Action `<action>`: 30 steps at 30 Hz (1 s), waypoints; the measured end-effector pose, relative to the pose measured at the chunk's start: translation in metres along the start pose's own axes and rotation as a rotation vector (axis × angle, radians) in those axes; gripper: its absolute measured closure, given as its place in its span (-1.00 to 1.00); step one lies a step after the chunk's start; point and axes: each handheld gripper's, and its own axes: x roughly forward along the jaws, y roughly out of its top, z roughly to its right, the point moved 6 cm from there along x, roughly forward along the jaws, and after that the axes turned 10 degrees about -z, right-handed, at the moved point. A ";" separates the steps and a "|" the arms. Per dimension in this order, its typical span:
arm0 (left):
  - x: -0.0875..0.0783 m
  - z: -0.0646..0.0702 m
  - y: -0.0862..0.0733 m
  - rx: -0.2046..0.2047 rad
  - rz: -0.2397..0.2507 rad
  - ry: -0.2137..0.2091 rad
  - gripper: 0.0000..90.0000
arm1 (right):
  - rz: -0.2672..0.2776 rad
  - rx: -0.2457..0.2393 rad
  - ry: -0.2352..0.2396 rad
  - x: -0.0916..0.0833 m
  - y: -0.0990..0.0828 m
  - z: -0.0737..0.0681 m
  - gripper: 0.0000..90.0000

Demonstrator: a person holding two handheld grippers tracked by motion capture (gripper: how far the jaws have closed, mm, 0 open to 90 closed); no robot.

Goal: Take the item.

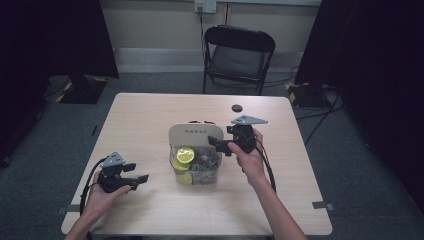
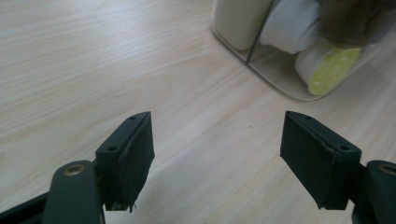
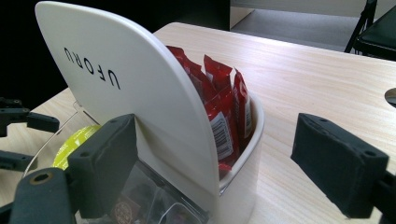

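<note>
Tools both released: right tool [image 1: 218,144] straddling white plastic organiser box's [image 1: 188,131] upright back panel, left tool [image 1: 141,180] empty over pale wooden bench [image 1: 145,112].

It looked like a lab or recording room: 1 bare desk [image 1: 150,115] stood on grey carpet [image 1: 45,140], black curtains [image 1: 380,60] hung on both sides, taped stand feet [image 1: 82,92] and loose cables [image 1: 320,117] lay about, and 1 folding chair [image 1: 238,55] faced a wall socket [image 1: 205,6].

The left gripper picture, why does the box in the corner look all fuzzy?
In the left gripper view the container sits at the frame's edge, soft and out of focus, while the table grain looks sharper. In the right gripper view its white panel shows crisp lettering; the near jaws blur.
</note>
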 end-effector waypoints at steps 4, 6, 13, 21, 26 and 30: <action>0.001 0.014 0.010 0.044 -0.005 -0.017 -0.43 | -0.001 -0.002 -0.005 -0.001 0.000 0.000 -0.70; 0.001 0.018 0.015 0.051 0.006 -0.031 -0.43 | 0.000 -0.002 -0.006 -0.001 -0.001 0.000 -0.69; -0.011 0.038 0.039 0.080 0.059 -0.058 -0.44 | 0.003 -0.002 -0.007 -0.001 -0.002 0.000 -0.69; -0.022 0.049 0.066 0.130 0.116 -0.061 -0.43 | 0.008 0.004 0.002 -0.001 -0.001 0.001 -0.69; -0.019 0.055 0.082 0.150 0.134 -0.074 -0.43 | 0.007 0.002 0.005 0.000 -0.001 0.001 -0.69; -0.017 0.061 0.094 0.147 0.152 -0.104 -0.37 | 0.007 0.003 0.007 0.000 -0.001 0.001 -0.69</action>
